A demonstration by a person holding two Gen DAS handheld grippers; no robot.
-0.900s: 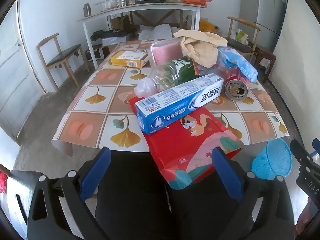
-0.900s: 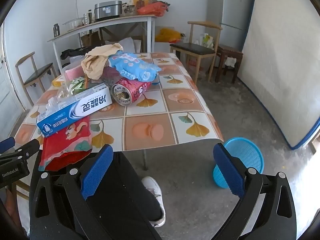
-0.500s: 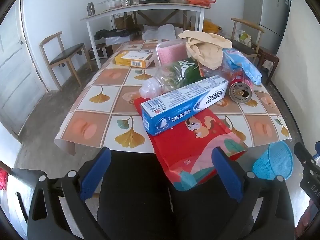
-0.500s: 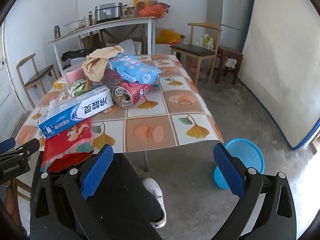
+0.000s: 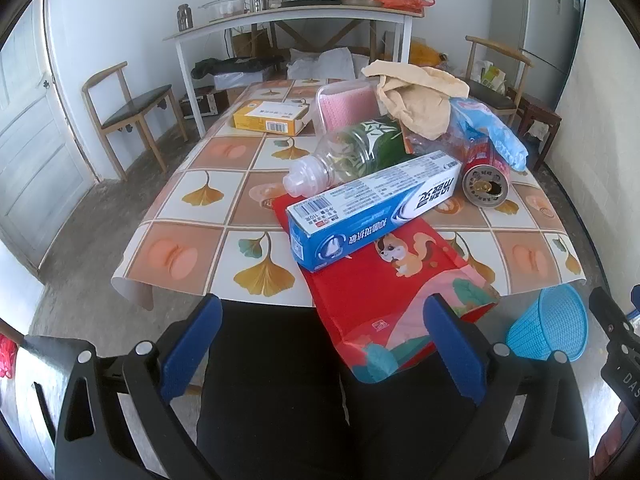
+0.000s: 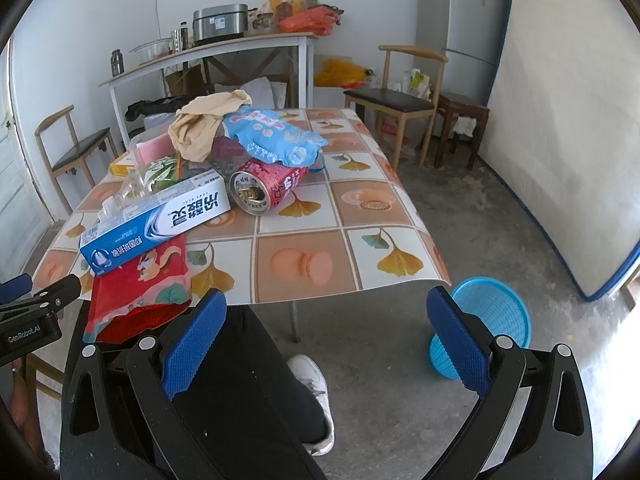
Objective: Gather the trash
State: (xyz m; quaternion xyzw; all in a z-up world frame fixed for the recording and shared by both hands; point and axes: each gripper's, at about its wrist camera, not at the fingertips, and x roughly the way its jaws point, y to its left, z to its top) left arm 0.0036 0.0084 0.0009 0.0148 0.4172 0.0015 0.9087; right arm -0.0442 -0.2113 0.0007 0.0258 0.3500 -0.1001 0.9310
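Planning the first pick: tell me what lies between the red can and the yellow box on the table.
In the left wrist view, a clear plastic bottle lies on its side between the red can and the yellow box, with a pink-filled clear container behind it.

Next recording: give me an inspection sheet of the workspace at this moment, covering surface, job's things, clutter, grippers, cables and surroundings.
Surface: table under a leaf-patterned tile-print cloth, near half largely bare.
Job's things: toothpaste box lying across a red snack bag that overhangs the near edge; clear plastic bottle on its side; opened red can on its side; blue wrapper; yellow box; blue basket on the floor beside the table.
Clutter: beige cloth heaped on the pile; pink-lined clear tub.
Grippers: left gripper open, empty; right gripper open, empty; both short of the table.
Cables: nothing seen.
Surroundings: chairs, side table with cookware, fridge, mattress against the wall.
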